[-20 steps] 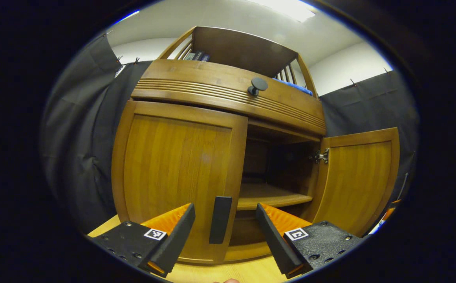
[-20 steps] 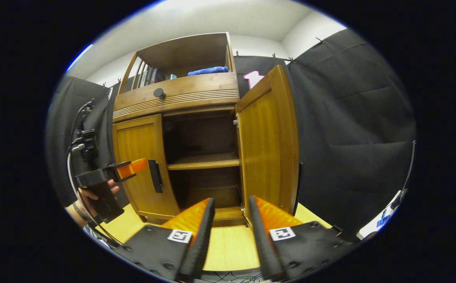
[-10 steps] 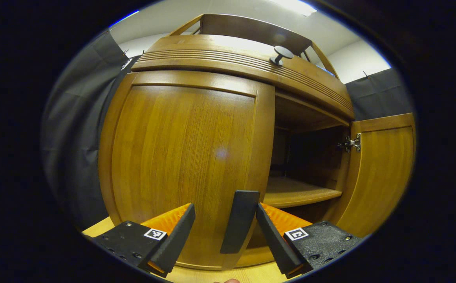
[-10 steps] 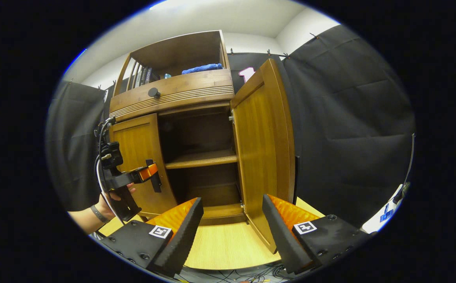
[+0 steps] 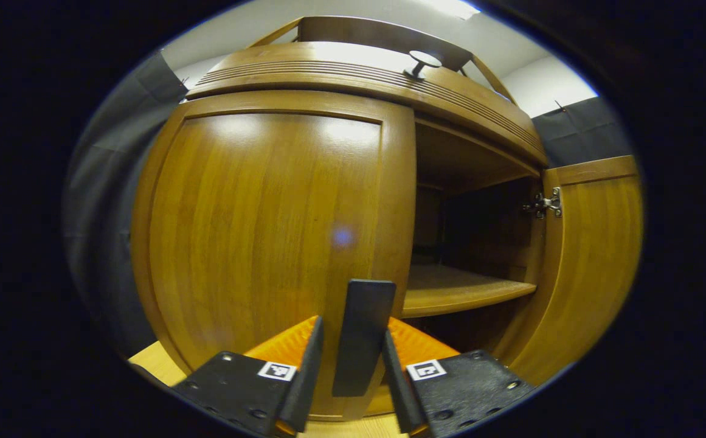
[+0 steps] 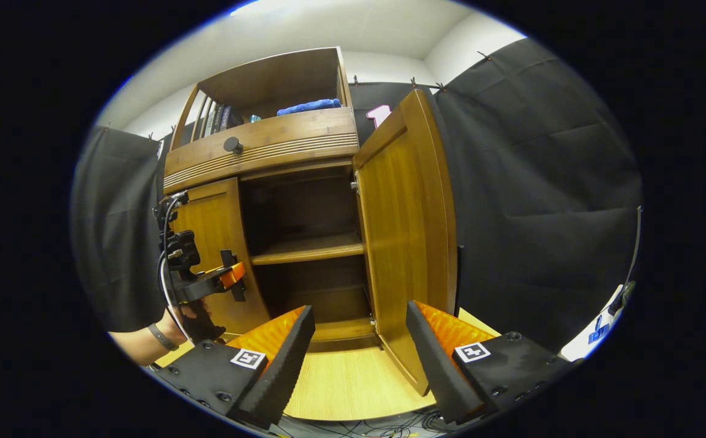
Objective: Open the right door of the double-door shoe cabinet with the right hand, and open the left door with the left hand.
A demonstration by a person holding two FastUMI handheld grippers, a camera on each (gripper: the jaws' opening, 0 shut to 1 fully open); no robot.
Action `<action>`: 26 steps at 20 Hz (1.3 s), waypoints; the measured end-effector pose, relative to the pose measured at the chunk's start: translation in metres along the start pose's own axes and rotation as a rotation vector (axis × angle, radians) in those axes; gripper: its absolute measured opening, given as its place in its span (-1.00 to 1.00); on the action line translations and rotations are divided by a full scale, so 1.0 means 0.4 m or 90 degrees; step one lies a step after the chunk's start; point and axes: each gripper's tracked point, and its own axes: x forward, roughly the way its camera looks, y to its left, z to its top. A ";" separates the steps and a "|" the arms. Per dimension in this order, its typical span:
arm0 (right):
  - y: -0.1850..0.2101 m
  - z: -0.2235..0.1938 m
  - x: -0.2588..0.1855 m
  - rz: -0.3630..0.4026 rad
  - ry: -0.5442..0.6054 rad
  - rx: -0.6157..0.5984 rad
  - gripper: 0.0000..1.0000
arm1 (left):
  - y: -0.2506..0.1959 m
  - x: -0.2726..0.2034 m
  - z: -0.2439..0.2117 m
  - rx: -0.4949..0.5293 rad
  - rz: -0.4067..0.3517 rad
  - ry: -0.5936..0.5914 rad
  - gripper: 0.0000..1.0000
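The shoe cabinet stands on a pale wooden floor against the black cloth wall, its top shelf holding books and a blue cloth. Its right door is swung wide open, showing the inner shelf. The left door sits shut or very nearly so. Its dark vertical handle lies between the fingers of the left tongs, which stand narrowly parted around it; whether they press on it, I cannot tell. In the right gripper view a hand holds those tongs at the handle. The right tongs hang wide open, near the right door's lower edge, gripping nothing.
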 end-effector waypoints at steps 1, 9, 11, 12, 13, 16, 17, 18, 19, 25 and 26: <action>0.000 -0.004 -0.001 -0.001 0.004 0.001 0.77 | 0.003 0.014 -0.005 0.007 0.003 0.003 -0.14; 0.015 -0.023 -0.026 0.001 0.013 -0.007 0.77 | 0.014 -0.130 0.014 0.032 0.008 0.048 -0.43; 0.018 -0.024 -0.029 0.003 0.014 -0.009 0.77 | 0.031 -0.184 0.021 0.021 0.013 0.061 -0.43; 0.022 -0.020 -0.032 0.007 0.011 -0.009 0.77 | 0.037 -0.211 0.024 0.017 0.016 0.065 -0.43; 0.028 -0.016 -0.033 0.012 0.007 -0.010 1.00 | 0.045 -0.238 0.027 0.016 0.019 0.063 -0.43; 0.046 -0.016 -0.024 0.026 0.005 -0.014 0.77 | 0.080 -0.317 0.040 0.010 0.040 0.056 -0.43; 0.053 -0.016 -0.022 0.033 0.004 -0.014 0.77 | 0.091 -0.342 0.044 0.011 0.049 0.055 -0.43; 0.063 -0.014 -0.017 0.041 0.002 -0.014 0.77 | 0.104 -0.367 0.047 0.011 0.057 0.055 -0.44; 0.074 -0.014 -0.014 0.050 0.002 -0.014 0.77 | 0.119 -0.391 0.052 0.012 0.065 0.052 -0.44; 0.127 -0.026 0.020 0.100 0.011 -0.014 0.77 | 0.217 -0.497 0.077 0.005 0.143 0.021 -0.48; 0.134 -0.028 0.024 0.107 0.011 -0.015 0.77 | 0.242 -0.520 0.082 0.004 0.162 0.016 -0.48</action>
